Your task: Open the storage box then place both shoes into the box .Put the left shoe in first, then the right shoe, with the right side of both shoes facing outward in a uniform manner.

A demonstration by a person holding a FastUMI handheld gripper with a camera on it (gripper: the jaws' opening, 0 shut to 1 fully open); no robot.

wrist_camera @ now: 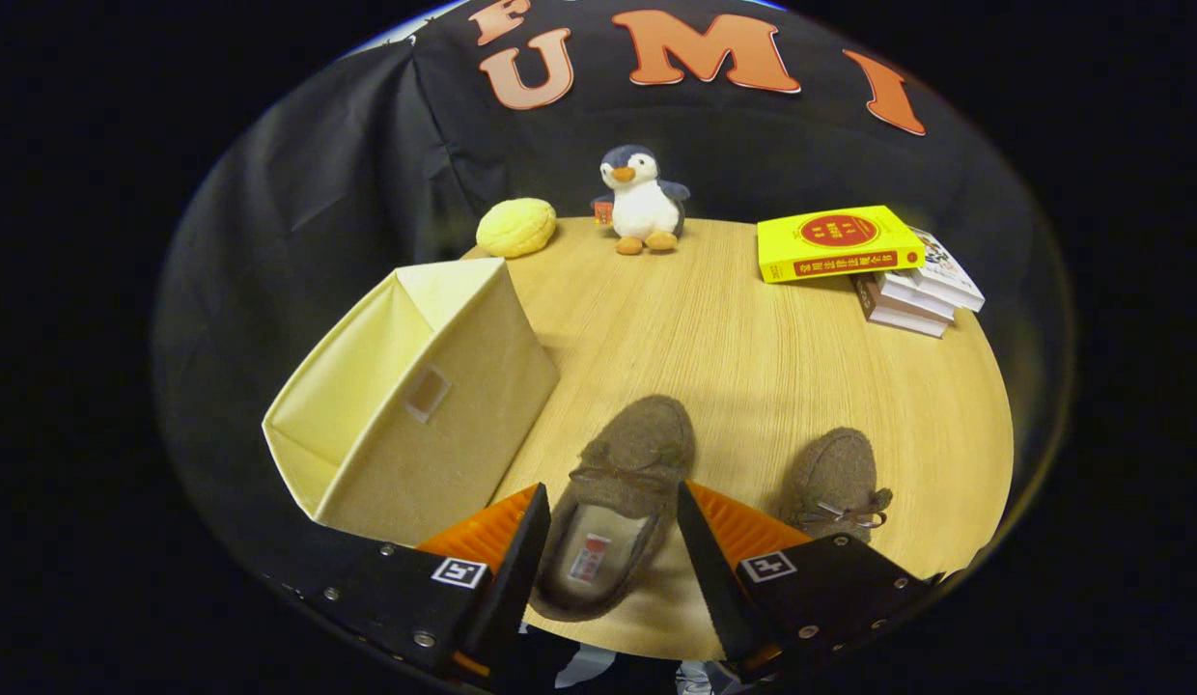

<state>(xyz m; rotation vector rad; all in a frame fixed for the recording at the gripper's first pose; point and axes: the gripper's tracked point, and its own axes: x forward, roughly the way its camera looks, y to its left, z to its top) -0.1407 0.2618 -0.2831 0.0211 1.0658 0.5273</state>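
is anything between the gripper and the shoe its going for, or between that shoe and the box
Nothing visible. The hand-held gripper is open, and the near shoe already lies between its fingers. From there to the storage box, just beside the shoe, the table is bare wood. The other shoe, books and penguin toy sit off that path.

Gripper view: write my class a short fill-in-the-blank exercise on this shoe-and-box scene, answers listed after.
1. The gripper is ____, one shoe between its fingers.
2. The storage box lies on its ____.
3. Beside the plush penguin sits a ____ round toy.
4. The yellow book tops a stack of ____.

Answers: open; side; yellow; books
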